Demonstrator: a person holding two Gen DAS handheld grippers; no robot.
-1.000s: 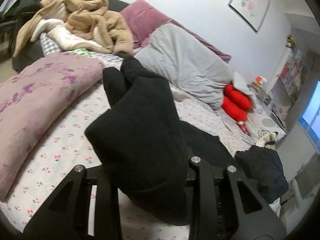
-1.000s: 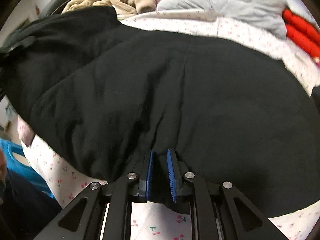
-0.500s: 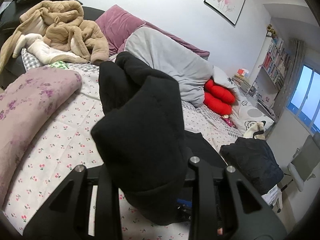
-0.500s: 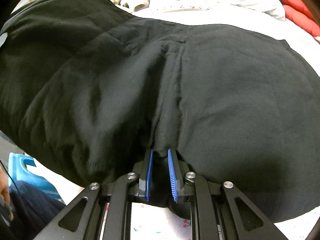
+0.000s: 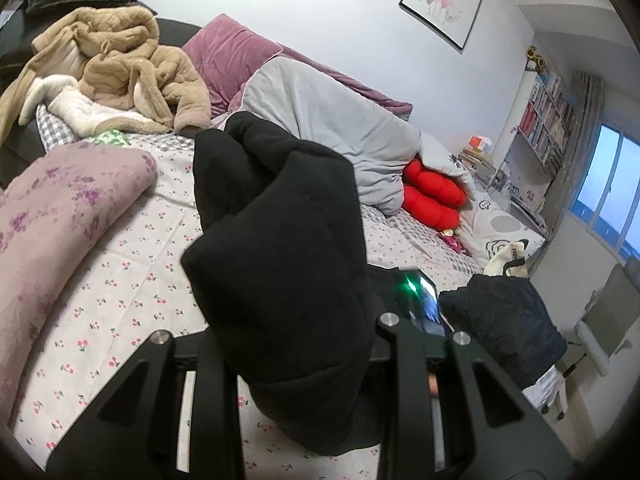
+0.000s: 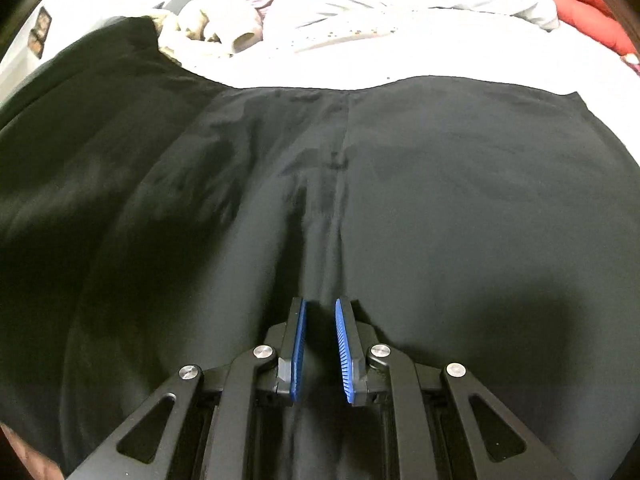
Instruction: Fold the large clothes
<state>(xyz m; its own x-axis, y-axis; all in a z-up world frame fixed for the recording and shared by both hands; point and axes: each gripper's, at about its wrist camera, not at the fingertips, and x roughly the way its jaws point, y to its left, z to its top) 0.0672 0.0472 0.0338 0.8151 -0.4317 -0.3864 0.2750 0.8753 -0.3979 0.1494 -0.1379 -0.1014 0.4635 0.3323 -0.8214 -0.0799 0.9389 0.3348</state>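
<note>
The left tongs [image 5: 304,344] are clamped on a thick bunched wad of the large black soft-fabric garment [image 5: 280,240], which rises in a lump through the middle of the left wrist view, lifted clear of the cherry-print bed sheet [image 5: 120,280]. The right tongs [image 6: 320,344], with blue ribbed pads [image 6: 298,352], stand nearly closed on a thin pinched ridge of the same garment, whose broad panel spreads across most of the right wrist view and lies on the bed. The cloth looks light, limp and a little smooth: it will probably sag and crease wherever it is unsupported and could slip from a shallow pinch. Taking it at an edge, with the two grips well apart, should keep the panel taut for a clean fold. A tan fleece coat [image 5: 132,60] lies heaped at upper left.
</note>
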